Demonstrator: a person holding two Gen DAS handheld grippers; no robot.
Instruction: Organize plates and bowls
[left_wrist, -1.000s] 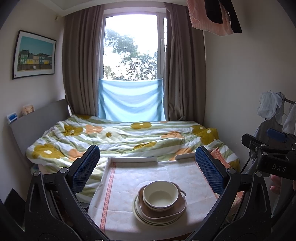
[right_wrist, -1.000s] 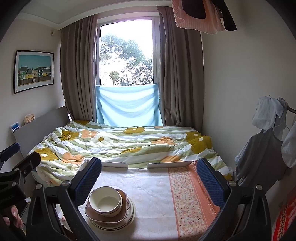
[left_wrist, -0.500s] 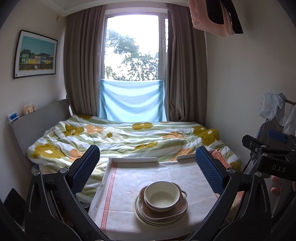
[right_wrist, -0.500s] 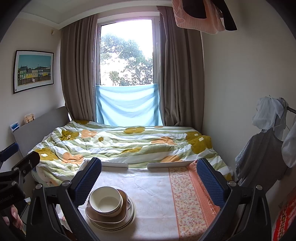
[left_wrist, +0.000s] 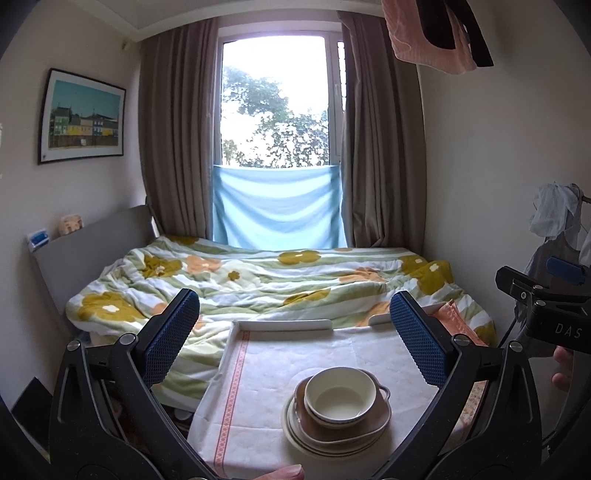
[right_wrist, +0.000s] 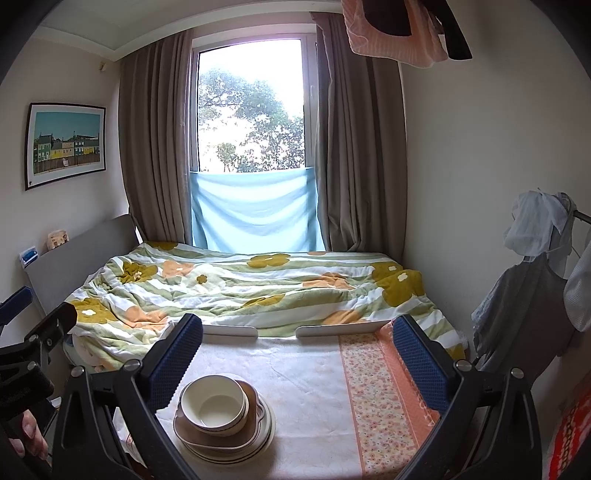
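one bed (left_wrist: 280, 280) fills the back of the room, covered by a rumpled quilt with green stripes and yellow and orange flowers. behind it a window (left_wrist: 275, 103) sits between brown curtains, with a pale blue cloth (left_wrist: 277, 206) hung across its lower part. a framed picture of coloured houses (left_wrist: 83, 116) hangs on the wall to the left, and clothes hang on a rack (right_wrist: 535, 288) at the right.

nearer to you is a table (right_wrist: 314, 387) under a white cloth with an orange patterned band, its far edge touching the bed.

your left gripper (left_wrist: 295, 339) is raised above the near edge of the table, its two blue-padded fingers (left_wrist: 171, 336) spread wide with nothing between them. your right gripper (right_wrist: 297, 362) is the same, spread wide and holding nothing. each gripper shows at the edge of the other's view, so they are side by side and apart.

the dishes form one stack on the table. from the left wrist view it sits right of centre, between the left gripper's fingers and below them. from the right wrist view it lies low on the left, just beside the left finger. at the bottom are cream plates (left_wrist: 295, 435) with dark rim lines; how many, you cannot tell. on them rests a brown dish with small handles (left_wrist: 369, 421). on top is a cream bowl (left_wrist: 340, 397), upright and empty.
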